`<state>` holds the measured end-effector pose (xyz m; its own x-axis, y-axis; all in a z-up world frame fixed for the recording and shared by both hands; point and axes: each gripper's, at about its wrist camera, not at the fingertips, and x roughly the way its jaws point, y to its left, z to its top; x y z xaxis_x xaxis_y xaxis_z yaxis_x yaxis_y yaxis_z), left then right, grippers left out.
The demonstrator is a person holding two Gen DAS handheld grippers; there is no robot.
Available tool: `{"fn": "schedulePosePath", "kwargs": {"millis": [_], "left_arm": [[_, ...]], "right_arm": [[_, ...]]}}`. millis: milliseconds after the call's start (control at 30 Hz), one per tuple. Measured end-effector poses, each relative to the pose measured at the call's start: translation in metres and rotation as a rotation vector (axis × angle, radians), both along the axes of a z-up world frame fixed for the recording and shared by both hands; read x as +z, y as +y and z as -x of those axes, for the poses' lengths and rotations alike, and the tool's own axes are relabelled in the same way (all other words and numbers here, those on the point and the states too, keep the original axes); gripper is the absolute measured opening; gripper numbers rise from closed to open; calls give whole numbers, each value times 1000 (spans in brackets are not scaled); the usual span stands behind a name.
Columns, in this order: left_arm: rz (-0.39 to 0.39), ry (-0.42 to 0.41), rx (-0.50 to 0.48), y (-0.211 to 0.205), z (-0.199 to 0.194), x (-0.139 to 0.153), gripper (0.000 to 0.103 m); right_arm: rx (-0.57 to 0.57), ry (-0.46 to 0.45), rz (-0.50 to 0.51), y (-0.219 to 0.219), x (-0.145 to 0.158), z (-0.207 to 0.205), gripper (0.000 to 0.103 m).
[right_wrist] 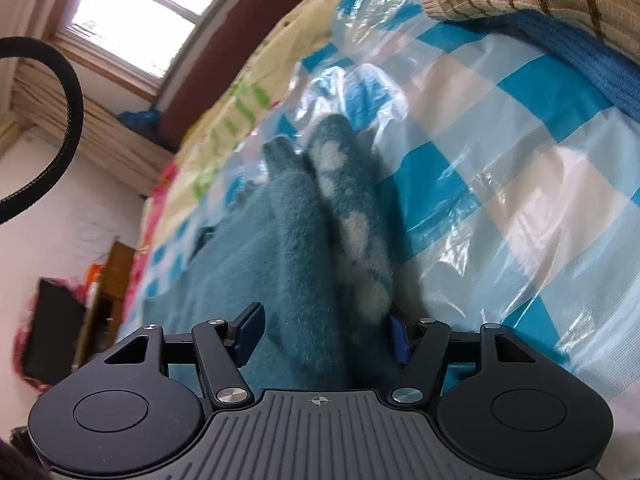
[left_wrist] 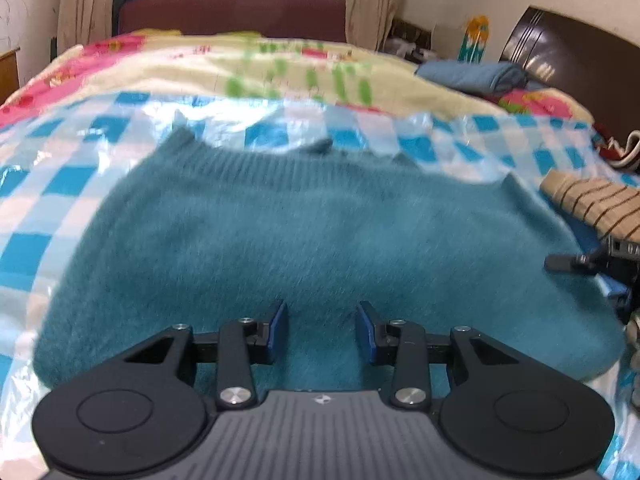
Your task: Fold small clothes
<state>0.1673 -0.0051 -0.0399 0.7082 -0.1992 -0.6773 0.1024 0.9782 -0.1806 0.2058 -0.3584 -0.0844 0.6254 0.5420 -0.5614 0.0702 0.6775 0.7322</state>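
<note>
Left gripper (left_wrist: 322,330): jaws spread, nothing between them, poised over the near part of the teal sweater (left_wrist: 312,232). Sweater: lay flat on the blue-checked plastic sheet (left_wrist: 60,184) covering the bed, ribbed edge toward the far side. Right gripper (right_wrist: 322,334): jaws apart around a raised fold of the same sweater (right_wrist: 304,240); grip contact could not be told. Striped beige knit (left_wrist: 592,204): lay at the sheet's right edge. Folded blue cloth (left_wrist: 476,76): near the headboard (left_wrist: 576,60).

bed (left_wrist: 120,64) under checked plastic sheet (left_wrist: 60,184), teal sweater (left_wrist: 320,232) on top
</note>
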Motion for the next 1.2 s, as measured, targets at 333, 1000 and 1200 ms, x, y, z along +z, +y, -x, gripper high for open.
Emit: {"fn": "schedulePosePath", "kwargs": {"millis": [333, 1000, 1200], "left_arm": [[-37, -43, -5, -17, -31, 2, 43], [-133, -28, -108, -82, 4, -9, 43], [-149, -167, -195, -105, 13, 12, 42]], "right_arm": [[4, 7, -43, -1, -8, -10, 63], [-57, 54, -322, -68, 9, 43, 25], [-105, 81, -275, -79, 27, 59, 25]]}}
